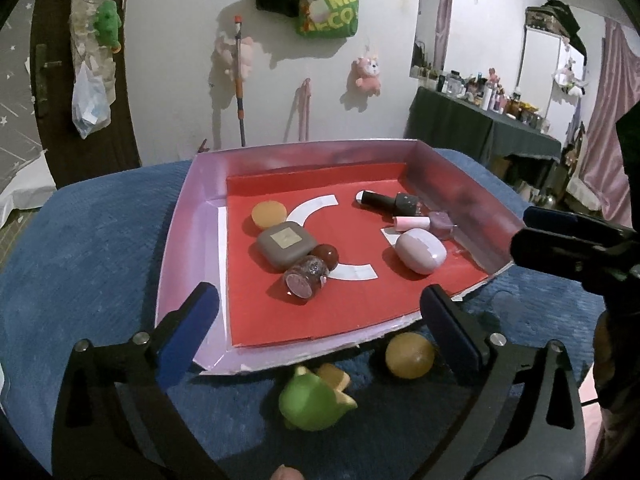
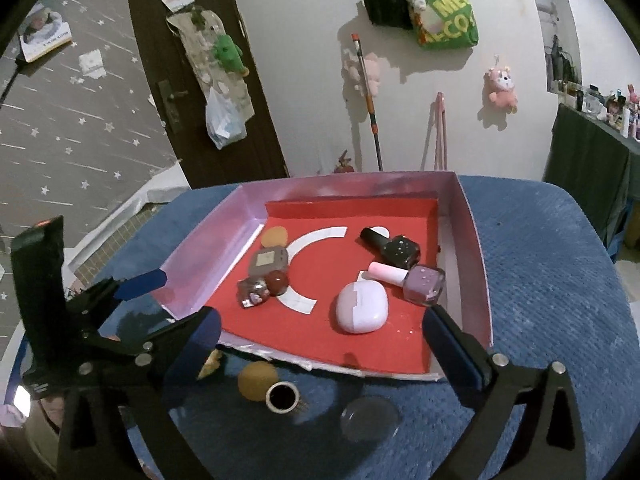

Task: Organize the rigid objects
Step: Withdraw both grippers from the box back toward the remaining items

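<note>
A shallow pink-walled tray with a red floor is seen resting on a blue-covered surface. Inside the tray, by its left wall, a flat orange disc, a grey square case, a dark red ball and a small glittery jar lying on its side are grouped closely together. Toward the tray's right wall, a black nail polish bottle and a lilac nail polish bottle are laid on their sides, with a lilac oval case just in front of them. Outside the tray, before its torn front edge, an orange ball, a green toy, a small dark-centred ring and a clear round lid are left on the blue surface. The fingers of the left gripper are spread wide with nothing held; the fingers of the right gripper are likewise spread wide and empty
</note>
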### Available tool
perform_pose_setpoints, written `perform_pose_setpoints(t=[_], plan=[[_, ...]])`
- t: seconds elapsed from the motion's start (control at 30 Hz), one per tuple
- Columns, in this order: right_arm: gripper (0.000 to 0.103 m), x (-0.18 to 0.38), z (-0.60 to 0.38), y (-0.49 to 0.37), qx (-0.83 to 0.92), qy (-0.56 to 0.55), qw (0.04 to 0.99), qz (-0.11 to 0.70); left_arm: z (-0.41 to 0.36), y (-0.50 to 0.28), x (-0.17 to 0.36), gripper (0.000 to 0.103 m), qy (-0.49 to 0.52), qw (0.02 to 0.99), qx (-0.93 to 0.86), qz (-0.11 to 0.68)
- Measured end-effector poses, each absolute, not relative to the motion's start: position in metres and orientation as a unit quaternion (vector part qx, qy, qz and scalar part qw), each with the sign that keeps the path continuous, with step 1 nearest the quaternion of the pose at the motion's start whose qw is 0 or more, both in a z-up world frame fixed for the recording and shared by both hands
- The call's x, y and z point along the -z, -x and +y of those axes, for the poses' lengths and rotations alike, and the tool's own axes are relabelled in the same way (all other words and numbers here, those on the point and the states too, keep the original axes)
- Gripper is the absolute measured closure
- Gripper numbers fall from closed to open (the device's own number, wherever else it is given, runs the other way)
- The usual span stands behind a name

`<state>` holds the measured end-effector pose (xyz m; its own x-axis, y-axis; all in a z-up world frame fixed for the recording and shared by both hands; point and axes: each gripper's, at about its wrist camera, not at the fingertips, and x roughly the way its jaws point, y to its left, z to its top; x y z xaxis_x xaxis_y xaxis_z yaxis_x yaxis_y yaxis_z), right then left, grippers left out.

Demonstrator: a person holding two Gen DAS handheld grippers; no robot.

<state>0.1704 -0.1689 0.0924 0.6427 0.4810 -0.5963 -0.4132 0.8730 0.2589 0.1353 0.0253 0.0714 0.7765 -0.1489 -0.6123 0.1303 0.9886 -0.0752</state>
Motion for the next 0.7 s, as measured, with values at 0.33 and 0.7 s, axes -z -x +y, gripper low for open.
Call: perform_pose_setpoints(t=[0.33, 0.7], plan=[[0.000, -0.098, -0.168, -0.127, -0.217, -0.015, 0.931, 0.293, 0.022, -0.108, -0.069, 0.000, 0.019, 0.945, 0.078, 0.317], [0.000, -0.078, -0.165, -0.097, -0.196, -0.006, 0.935, 0.297, 0.024, -0.087, -0.054, 0.000, 0.037, 0.940, 0.065, 0.332]])
